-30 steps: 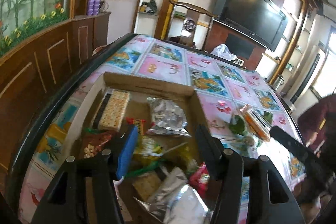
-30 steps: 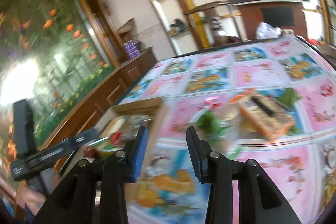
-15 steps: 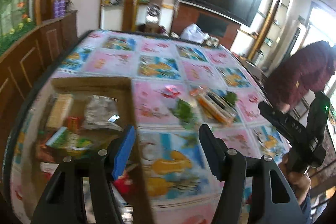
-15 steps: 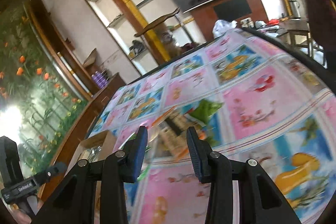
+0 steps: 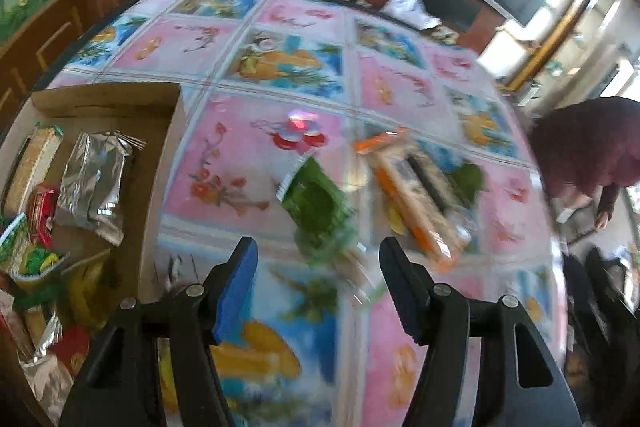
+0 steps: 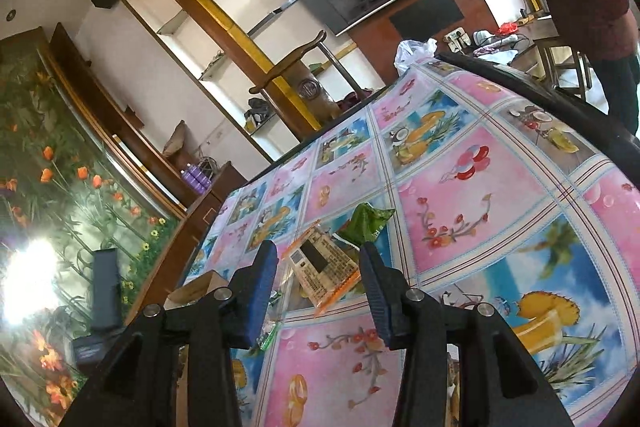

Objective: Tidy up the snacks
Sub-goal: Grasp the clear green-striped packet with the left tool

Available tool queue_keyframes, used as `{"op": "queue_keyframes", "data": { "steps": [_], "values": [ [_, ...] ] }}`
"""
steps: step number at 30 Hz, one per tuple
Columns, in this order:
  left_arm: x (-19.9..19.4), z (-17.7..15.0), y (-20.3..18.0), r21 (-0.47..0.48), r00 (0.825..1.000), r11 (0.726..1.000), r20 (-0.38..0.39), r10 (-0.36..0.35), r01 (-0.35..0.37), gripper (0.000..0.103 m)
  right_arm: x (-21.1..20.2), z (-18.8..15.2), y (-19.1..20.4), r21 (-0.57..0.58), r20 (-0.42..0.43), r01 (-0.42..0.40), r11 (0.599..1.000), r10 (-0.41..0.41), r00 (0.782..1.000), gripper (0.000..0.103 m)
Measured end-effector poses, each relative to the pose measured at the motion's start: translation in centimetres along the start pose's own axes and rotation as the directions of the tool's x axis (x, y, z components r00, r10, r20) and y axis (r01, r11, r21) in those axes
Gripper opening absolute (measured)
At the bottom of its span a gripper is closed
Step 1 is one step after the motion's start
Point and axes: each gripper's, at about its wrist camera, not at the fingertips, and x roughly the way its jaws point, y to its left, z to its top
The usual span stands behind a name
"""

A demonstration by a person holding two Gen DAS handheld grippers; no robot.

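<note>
On the patterned tablecloth [image 5: 240, 155] lie a green packet [image 5: 316, 203] and a clear cracker pack with orange edges [image 5: 416, 195]. My left gripper [image 5: 316, 255] hovers open just short of the green packet, with nothing between its fingers. My right gripper [image 6: 318, 259] points at the same cracker pack [image 6: 324, 263], which shows beyond its fingertips. Its jaws are opening and touch nothing. A green packet [image 6: 366, 223] lies behind the pack. The cardboard box [image 5: 176, 147] at the left holds several snacks, among them a silver packet [image 5: 94, 179].
A second green packet [image 5: 468, 179] lies right of the cracker pack. A person in a maroon top [image 5: 592, 155] stands past the table's right edge. The left hand-held device [image 6: 104, 291] shows at the left of the right wrist view, near the box corner [image 6: 196, 291].
The left gripper has swung away from over the box, rightward and down towards the loose snacks. The right gripper has rolled and turned onto the cracker pack, its jaws slightly wider.
</note>
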Motion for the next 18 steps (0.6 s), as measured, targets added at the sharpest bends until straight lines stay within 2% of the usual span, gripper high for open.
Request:
{"op": "queue_keyframes", "data": {
  "steps": [4,6,11,12,15,16,17,18],
  "values": [
    [2.2,0.1,0.2,-0.046,0.998,0.999,-0.059,-0.007,0.004,0.062,0.0,0.1,-0.2,0.007,-0.004,-0.002,1.000,0.002,1.000,0.047],
    [2.5,-0.3,-0.2,-0.048,0.998,0.999,-0.063,-0.020,0.017,0.062,0.0,0.0,-0.1,0.003,-0.006,-0.004,1.000,0.004,1.000,0.047],
    [2.5,-1.1,-2.4,0.028,0.999,1.000,-0.041,-0.010,0.012,0.061,0.0,-0.1,0.2,-0.014,-0.003,0.000,1.000,0.000,1.000,0.047],
    [2.6,-1.5,-2.9,0.048,0.999,0.999,-0.041,-0.010,0.011,0.055,0.0,-0.1,0.1,-0.015,-0.001,0.002,1.000,-0.002,1.000,0.047],
    [2.5,-2.2,-3.5,0.103,1.000,0.994,-0.002,0.030,-0.030,0.044,0.0,-0.1,0.0,-0.014,0.000,0.014,1.000,-0.014,1.000,0.047],
    [2.4,-2.6,-3.6,0.126,0.999,0.991,0.021,0.047,-0.049,0.041,0.0,-0.2,0.0,-0.014,-0.001,0.016,1.000,-0.016,1.000,0.047],
    [2.3,-2.9,-3.6,0.144,0.997,0.987,0.038,0.061,-0.066,0.033,0.1,-0.2,0.0,-0.016,-0.004,0.021,1.000,-0.021,1.000,0.047],
    [2.1,-3.3,-3.6,0.173,0.996,0.982,0.058,0.073,-0.082,0.030,0.1,-0.2,-0.1,-0.018,-0.005,0.025,1.000,-0.025,1.000,0.047]
  ]
}}
